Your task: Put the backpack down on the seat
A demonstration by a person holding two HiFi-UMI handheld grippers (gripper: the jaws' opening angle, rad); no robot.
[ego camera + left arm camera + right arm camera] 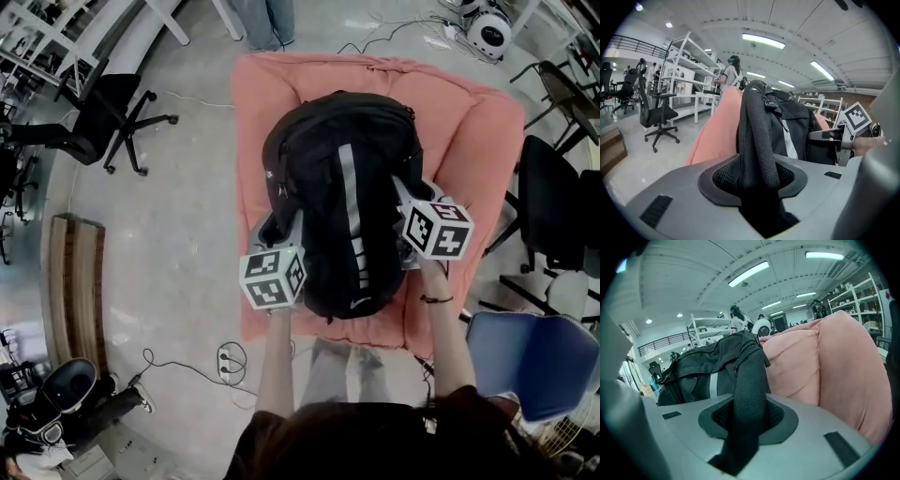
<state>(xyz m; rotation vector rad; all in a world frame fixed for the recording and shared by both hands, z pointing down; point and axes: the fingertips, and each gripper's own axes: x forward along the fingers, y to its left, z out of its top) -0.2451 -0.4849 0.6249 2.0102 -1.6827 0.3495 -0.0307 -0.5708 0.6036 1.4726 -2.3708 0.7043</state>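
A black backpack [342, 206] with a grey stripe lies on the pink cushioned seat [478, 131], in the middle of the head view. My left gripper [270, 230] is at its left side and my right gripper [406, 195] at its right side. In the left gripper view a black mesh shoulder strap [757, 140] runs down between the jaws, with a dark gap beside it. The right gripper view shows the other strap [747, 394] lying in the same way between that gripper's jaws. Both grippers look open, with the straps loose between them. The backpack's weight rests on the seat.
Black office chairs stand at the left [108, 112] and the right [553, 202]. A blue chair [530, 361] is at my lower right. A power strip [225, 358] with cables lies on the floor by the seat's front. A wooden bench [75, 281] is far left. A person's legs [262, 23] stand behind the seat.
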